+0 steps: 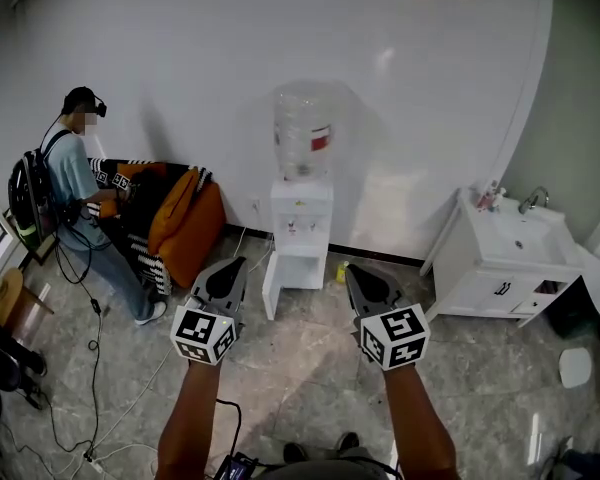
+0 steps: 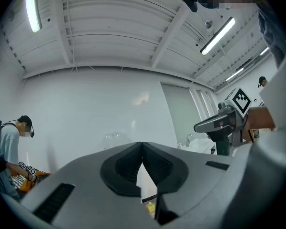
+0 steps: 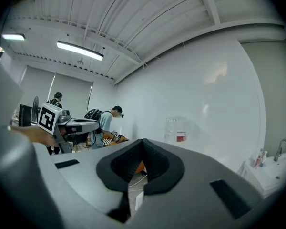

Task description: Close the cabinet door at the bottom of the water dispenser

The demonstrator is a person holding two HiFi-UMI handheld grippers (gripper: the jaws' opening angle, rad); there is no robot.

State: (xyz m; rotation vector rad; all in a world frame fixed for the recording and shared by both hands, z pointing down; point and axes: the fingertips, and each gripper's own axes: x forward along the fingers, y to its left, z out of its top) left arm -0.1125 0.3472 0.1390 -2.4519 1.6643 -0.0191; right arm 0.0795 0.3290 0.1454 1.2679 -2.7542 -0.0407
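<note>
Head view: my left gripper (image 1: 237, 263) and right gripper (image 1: 350, 269) are held level, side by side, above the tiled floor (image 1: 300, 378). Each has its jaws pressed together with nothing between them. Ahead, against the white wall (image 1: 180, 68), stands the water dispenser (image 1: 301, 218). Its bottom cabinet door (image 1: 271, 296) hangs open toward the left, well apart from both grippers.

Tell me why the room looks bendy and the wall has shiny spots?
Both gripper views use wide-angle lenses, so the ceiling beams curve and the corners go black; in the head view the white wall shows soft glare patches, probably reflected lamps; in the left gripper view the tube light glows overbright.
</note>
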